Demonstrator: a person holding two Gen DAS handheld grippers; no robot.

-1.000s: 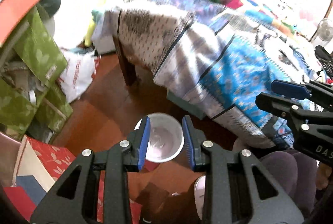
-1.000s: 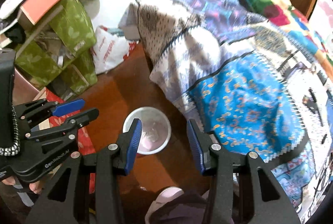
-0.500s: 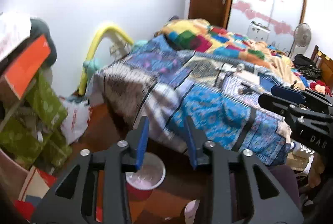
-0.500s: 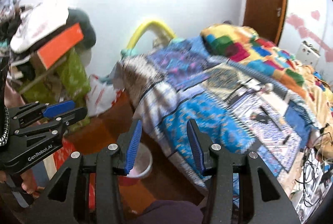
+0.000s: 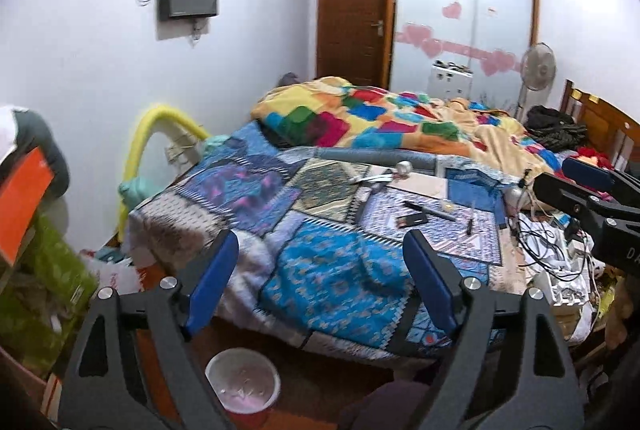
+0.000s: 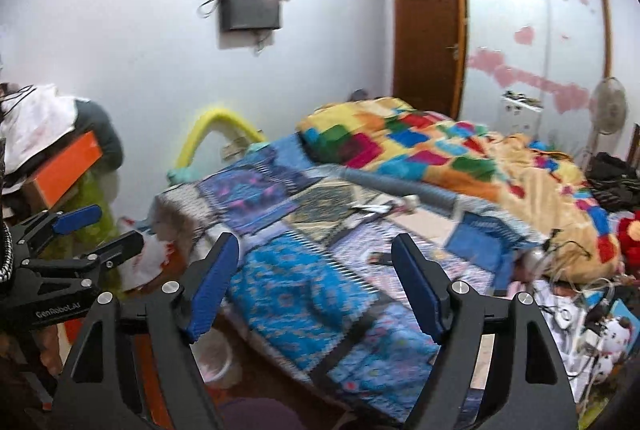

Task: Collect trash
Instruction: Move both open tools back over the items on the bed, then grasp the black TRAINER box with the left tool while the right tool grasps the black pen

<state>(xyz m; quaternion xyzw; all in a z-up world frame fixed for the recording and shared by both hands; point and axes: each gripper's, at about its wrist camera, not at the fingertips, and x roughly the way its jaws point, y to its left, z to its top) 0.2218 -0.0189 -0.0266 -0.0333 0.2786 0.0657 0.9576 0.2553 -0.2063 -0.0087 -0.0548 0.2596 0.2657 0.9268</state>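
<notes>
A red bin (image 5: 243,382) with a white liner stands on the wooden floor by the bed, low in the left wrist view. It shows partly behind a finger in the right wrist view (image 6: 218,358). My left gripper (image 5: 320,250) hangs above the bin, facing the bed; its jaws are opening with nothing between them. My right gripper (image 6: 316,250) is beside it, jaws also opening and bare. Each gripper shows in the other's view: the right gripper (image 5: 554,175) and the left gripper (image 6: 120,226). Small loose items (image 5: 416,218) and a silver ball (image 5: 404,168) lie on the bed cover.
The bed (image 5: 328,278) fills the middle, with a patchwork quilt (image 5: 380,122) piled at the back. Tangled cables (image 5: 548,242) lie at its right. Green boxes (image 5: 44,294) and a plastic bag (image 6: 148,262) crowd the left. A fan (image 5: 538,70) and wardrobe (image 5: 460,10) stand behind.
Both grippers rose and tipped up from over the bin, so the bed now fills the views. Both pairs of jaws spread much wider. The bin dropped to the bottom edge.
</notes>
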